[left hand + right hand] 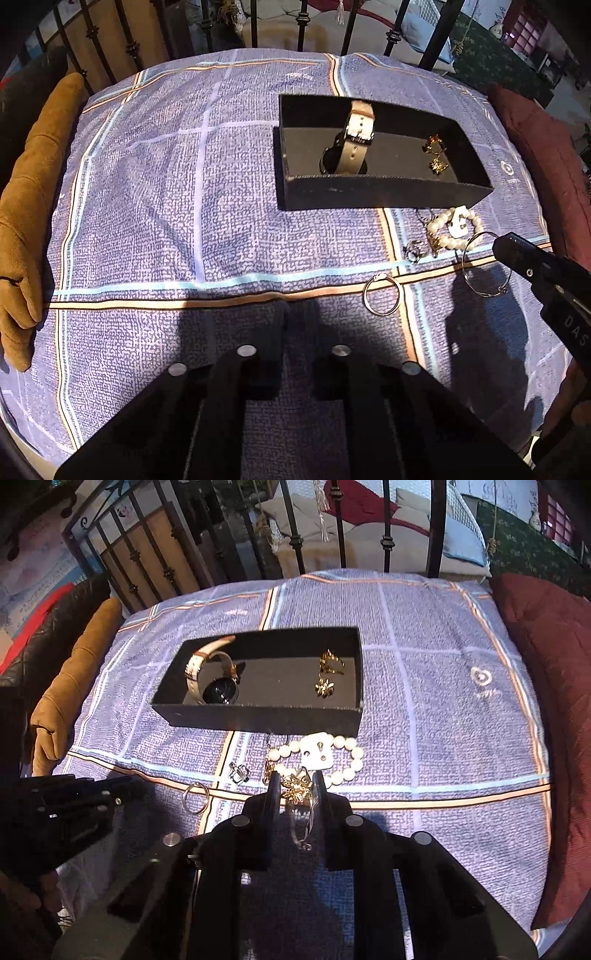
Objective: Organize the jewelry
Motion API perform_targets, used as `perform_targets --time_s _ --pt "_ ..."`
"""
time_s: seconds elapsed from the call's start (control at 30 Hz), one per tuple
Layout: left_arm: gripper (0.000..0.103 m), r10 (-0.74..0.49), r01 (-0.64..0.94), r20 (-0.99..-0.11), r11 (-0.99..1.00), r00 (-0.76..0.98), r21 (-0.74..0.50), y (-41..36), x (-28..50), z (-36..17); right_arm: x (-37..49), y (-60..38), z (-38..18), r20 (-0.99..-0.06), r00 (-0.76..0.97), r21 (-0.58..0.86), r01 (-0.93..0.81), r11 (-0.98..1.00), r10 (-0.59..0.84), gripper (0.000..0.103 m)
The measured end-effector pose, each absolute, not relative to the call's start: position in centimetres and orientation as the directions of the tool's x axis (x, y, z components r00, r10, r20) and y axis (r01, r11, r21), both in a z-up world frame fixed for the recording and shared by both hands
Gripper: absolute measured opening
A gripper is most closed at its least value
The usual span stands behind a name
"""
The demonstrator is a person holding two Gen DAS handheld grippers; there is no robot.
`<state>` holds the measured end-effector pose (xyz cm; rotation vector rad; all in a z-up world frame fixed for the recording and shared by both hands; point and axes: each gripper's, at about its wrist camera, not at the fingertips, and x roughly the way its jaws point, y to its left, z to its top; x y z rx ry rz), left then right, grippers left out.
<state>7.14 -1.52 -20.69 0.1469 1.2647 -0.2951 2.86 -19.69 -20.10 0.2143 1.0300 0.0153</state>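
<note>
A black box on the checked cloth holds a cream-strapped watch and gold earrings. In front of it lie a pearl bracelet, a white earring card, a small silver ring, a silver hoop and a thin bangle. My right gripper hangs over the bangle. Its jaws stand narrowly apart with the wire between them. My left gripper is shut and empty, left of the hoop.
The blue checked cloth covers the whole surface. A tan cushion borders its left edge and a dark red cushion its right edge. A black metal railing stands behind.
</note>
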Motion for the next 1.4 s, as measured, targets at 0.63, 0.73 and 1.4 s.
perform_targets --time_s 0.63,0.73,1.4 --pt "0.000 -0.197 0.290 -0.922 0.952 0.334 -0.099 -4.7 11.8 -15.2 4.1 -19.8 -14.6 -0.783 0.610 0.193 0.050 0.980 0.123 0.018" --pt "0.000 -0.210 0.285 -0.915 0.952 0.345 -0.110 -5.1 12.9 -14.9 5.0 -19.7 -14.1 -0.770 0.627 0.187 0.038 0.982 0.122 0.018" --pt "0.000 -0.172 0.291 -0.909 0.955 0.379 -0.059 -7.4 18.2 -15.7 12.0 -20.3 -15.9 -0.790 0.607 0.135 0.040 0.990 0.083 0.019"
